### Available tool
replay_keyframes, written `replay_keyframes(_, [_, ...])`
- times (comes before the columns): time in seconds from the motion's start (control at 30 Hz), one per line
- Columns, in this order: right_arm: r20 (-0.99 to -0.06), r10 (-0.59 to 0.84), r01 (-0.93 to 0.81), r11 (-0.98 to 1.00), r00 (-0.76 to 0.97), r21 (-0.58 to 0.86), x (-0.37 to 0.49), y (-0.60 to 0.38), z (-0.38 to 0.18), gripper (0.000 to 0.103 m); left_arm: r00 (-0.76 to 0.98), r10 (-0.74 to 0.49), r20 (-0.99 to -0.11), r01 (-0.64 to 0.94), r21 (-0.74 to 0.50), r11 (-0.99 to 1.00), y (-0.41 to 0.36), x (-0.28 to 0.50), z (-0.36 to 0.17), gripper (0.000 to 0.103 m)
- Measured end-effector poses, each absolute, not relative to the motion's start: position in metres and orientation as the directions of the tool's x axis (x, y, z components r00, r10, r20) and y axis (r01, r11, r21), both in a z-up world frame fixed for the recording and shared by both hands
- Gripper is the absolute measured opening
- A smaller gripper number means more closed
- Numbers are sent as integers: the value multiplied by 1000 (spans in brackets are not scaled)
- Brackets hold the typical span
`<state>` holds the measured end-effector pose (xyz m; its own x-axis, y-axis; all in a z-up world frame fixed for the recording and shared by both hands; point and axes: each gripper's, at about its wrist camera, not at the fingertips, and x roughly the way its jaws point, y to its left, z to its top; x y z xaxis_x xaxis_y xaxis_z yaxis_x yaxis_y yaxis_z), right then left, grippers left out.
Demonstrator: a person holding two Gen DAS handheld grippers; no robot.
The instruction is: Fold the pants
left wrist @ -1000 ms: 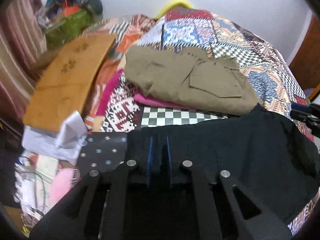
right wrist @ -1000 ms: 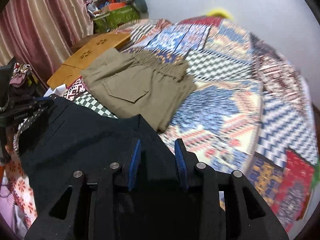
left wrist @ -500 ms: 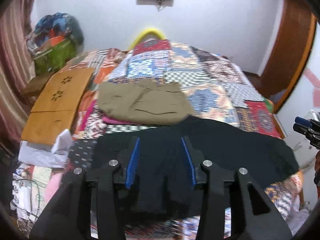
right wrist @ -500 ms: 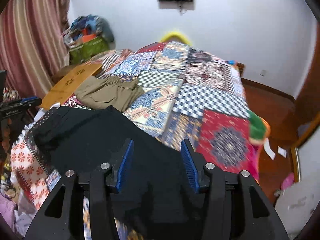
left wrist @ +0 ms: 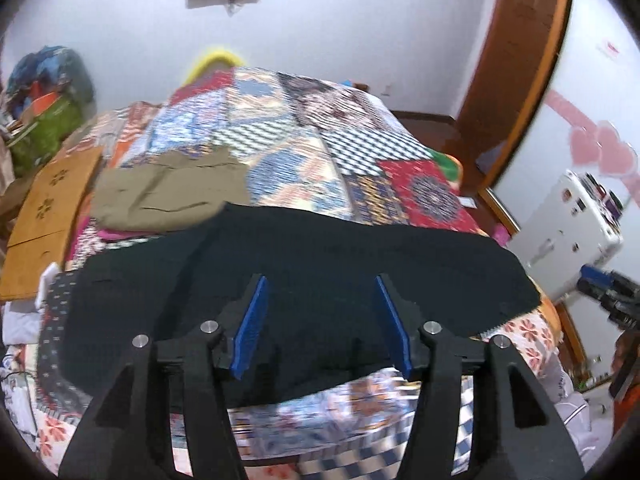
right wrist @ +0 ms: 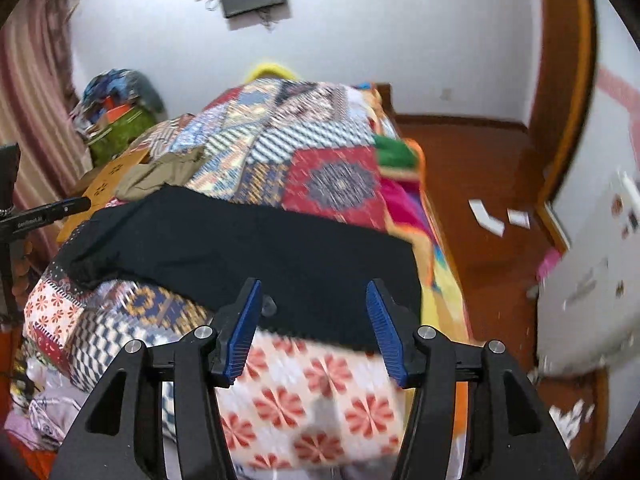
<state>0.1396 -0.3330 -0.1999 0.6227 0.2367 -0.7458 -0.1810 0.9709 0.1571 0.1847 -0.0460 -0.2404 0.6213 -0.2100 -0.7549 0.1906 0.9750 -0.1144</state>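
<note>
your left gripper (left wrist: pixel 322 322) and right gripper (right wrist: pixel 314 328) have just been opening — both released (nothing between the pads) — black pants (left wrist: pixel 320 256) lie at twelve o'clock.

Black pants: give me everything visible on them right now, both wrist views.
The black pants are plain dark cloth with no readable detail, lying flat as a long band across the near end of the patchwork bedspread. One far edge sits against or just over the folded olive pants. The left gripper and right gripper hang open in front of them; neither holds the cloth, and their jaws have just been opening.
</note>
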Motion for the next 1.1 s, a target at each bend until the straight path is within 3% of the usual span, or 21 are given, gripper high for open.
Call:
replay_keyframes(0.5, [-820,374,-143,927,434,347,144,-336,-285,51,452,-265,-852,359,-98,928,-171,209,-301,58])
replay_keyframes(0.7, [-795,424,-144,904,435,403,154,-337,-290,64,394,-279,-876,379,-121,917,-195,224,-324,58])
replay_keyframes(1.1, [-741,456,-55,866,493,497,174,-346,-298,65,361,-275,-891,379,-129,916,-204,240,-346,58])
